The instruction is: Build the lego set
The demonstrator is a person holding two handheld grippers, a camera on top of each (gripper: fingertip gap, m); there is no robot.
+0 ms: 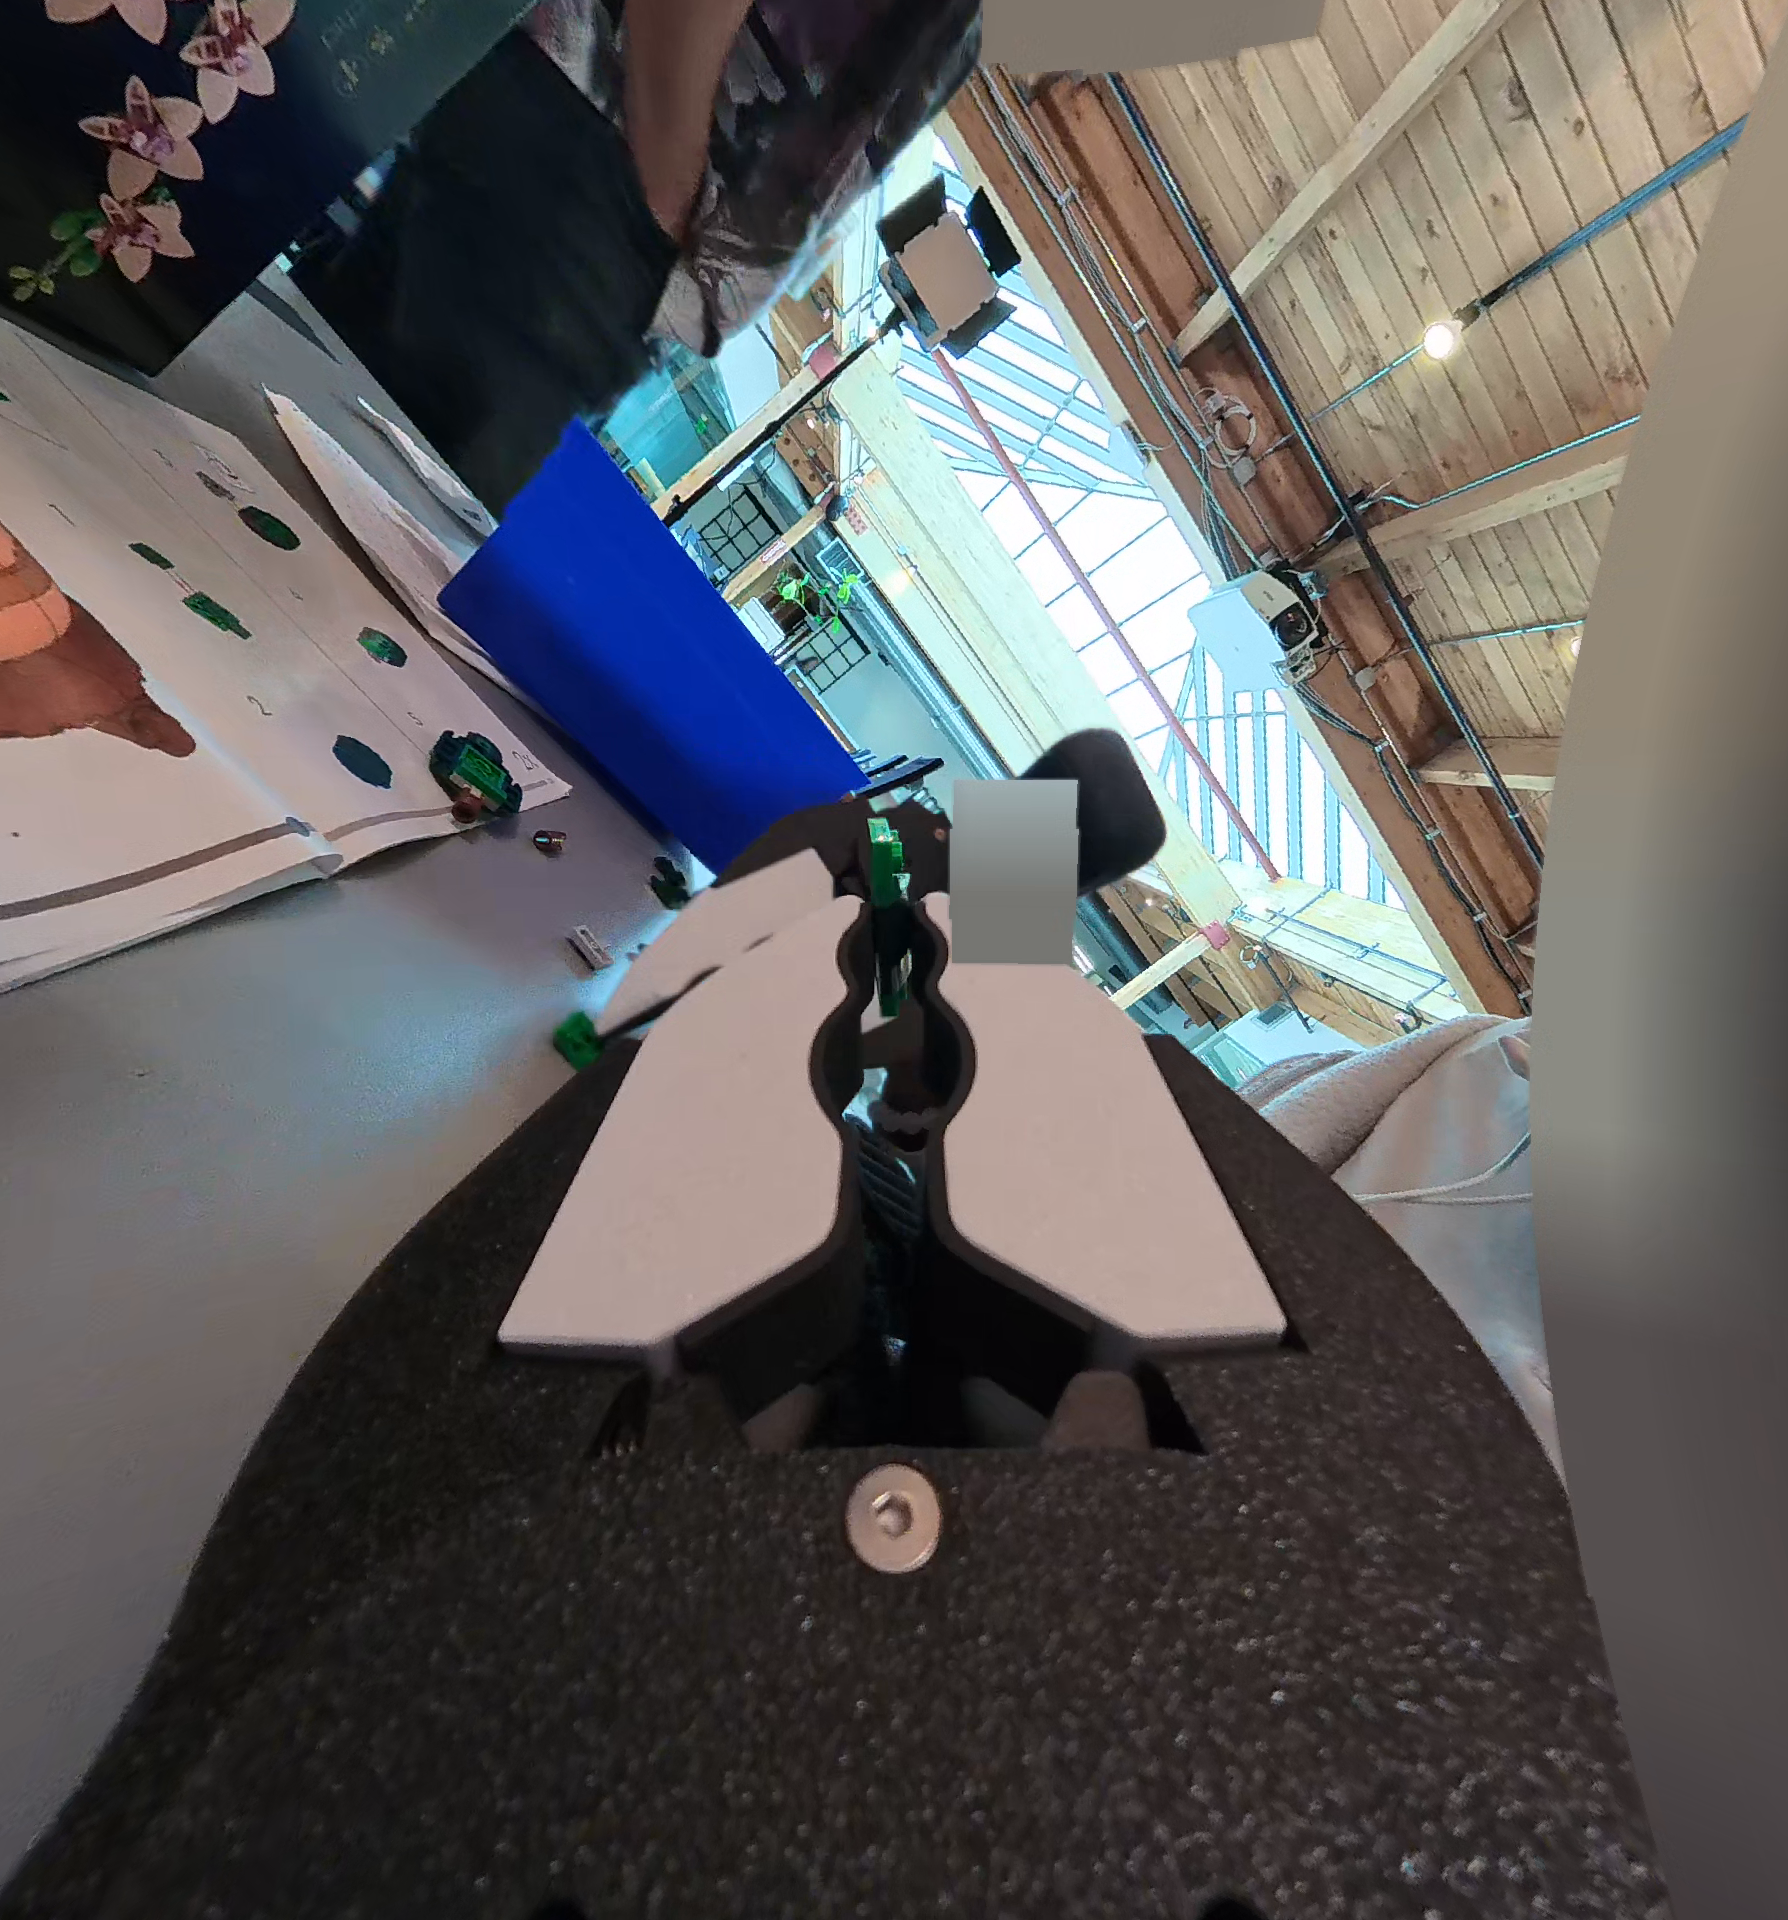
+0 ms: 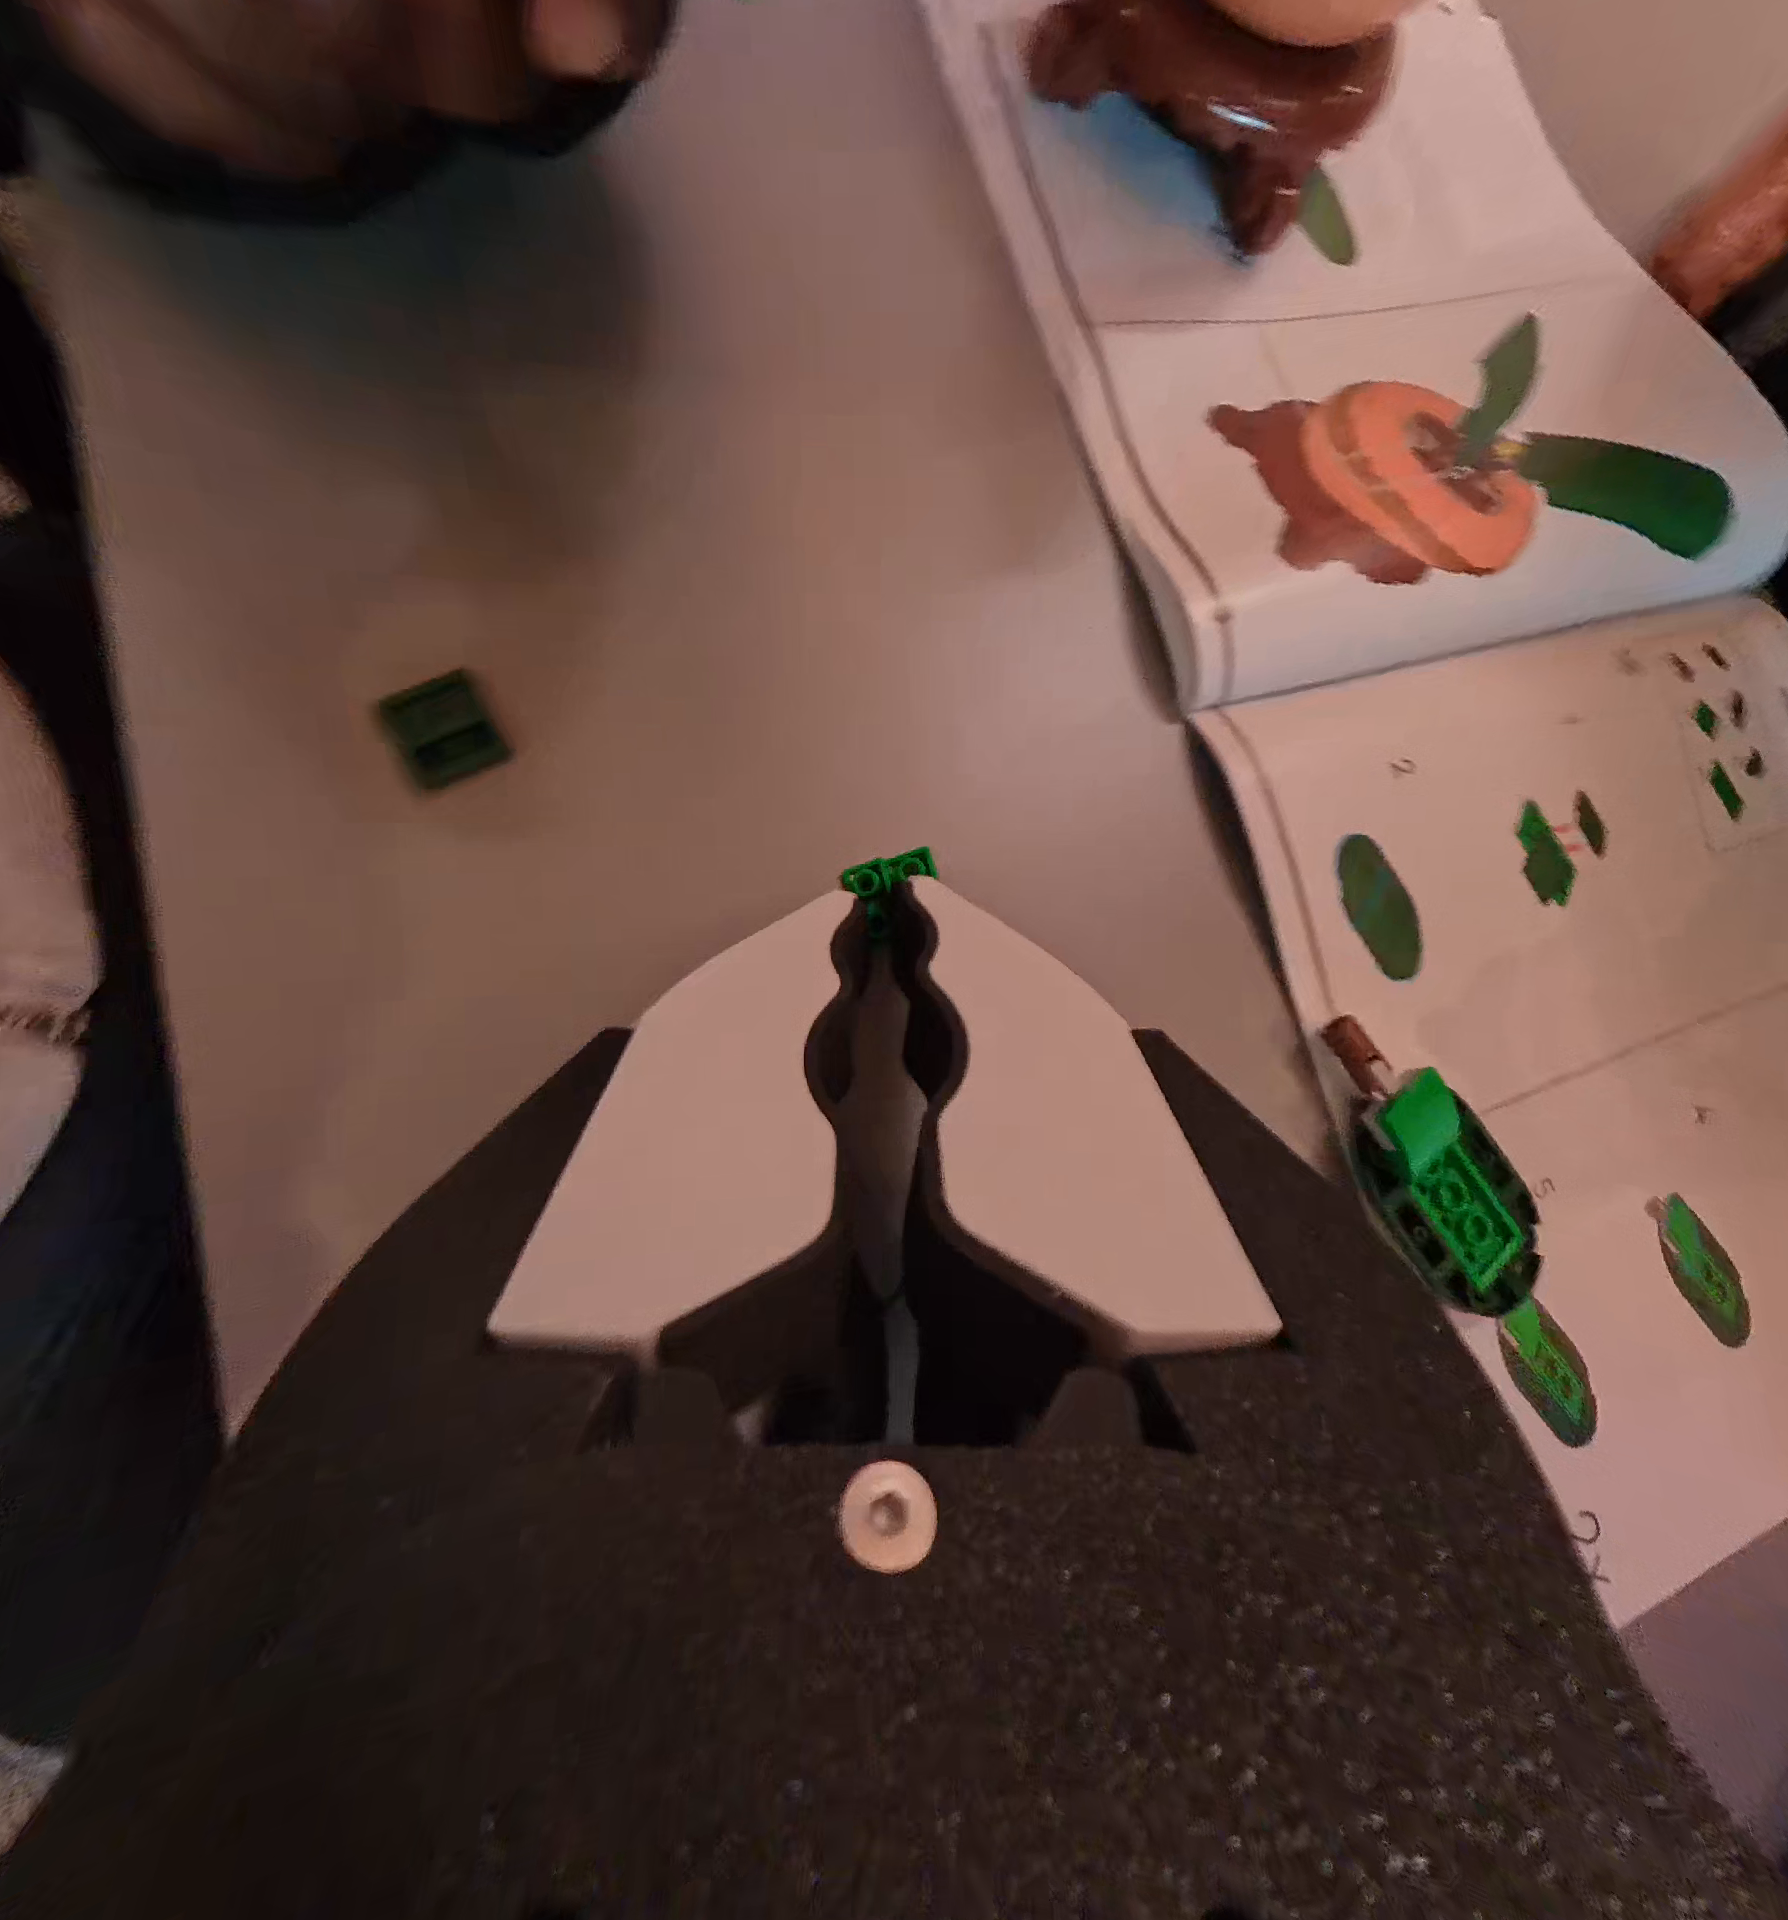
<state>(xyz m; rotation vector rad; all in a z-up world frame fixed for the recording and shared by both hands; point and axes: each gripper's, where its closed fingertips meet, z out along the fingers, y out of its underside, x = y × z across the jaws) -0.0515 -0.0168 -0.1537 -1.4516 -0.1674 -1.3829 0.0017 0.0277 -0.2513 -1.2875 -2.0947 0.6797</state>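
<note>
On the left of the grey table [image 2: 765,520], a dark green brick [image 2: 443,727] lies alone, well apart from everything else. In the middle, the right gripper [image 2: 885,904] is clamped on a small bright green plate [image 2: 888,871], pinched at the very fingertips with its studs showing. To the right, a partly built green leaf [image 2: 1446,1195] rests on the open manual [image 2: 1492,935]. The left gripper [image 1: 888,935] is also closed on a green piece [image 1: 886,883], held up in the air close to the other gripper. These pieces look light, rigid and slick, so a tip grip by the flat sides seems best; a skewed squeeze could flick one away.
</note>
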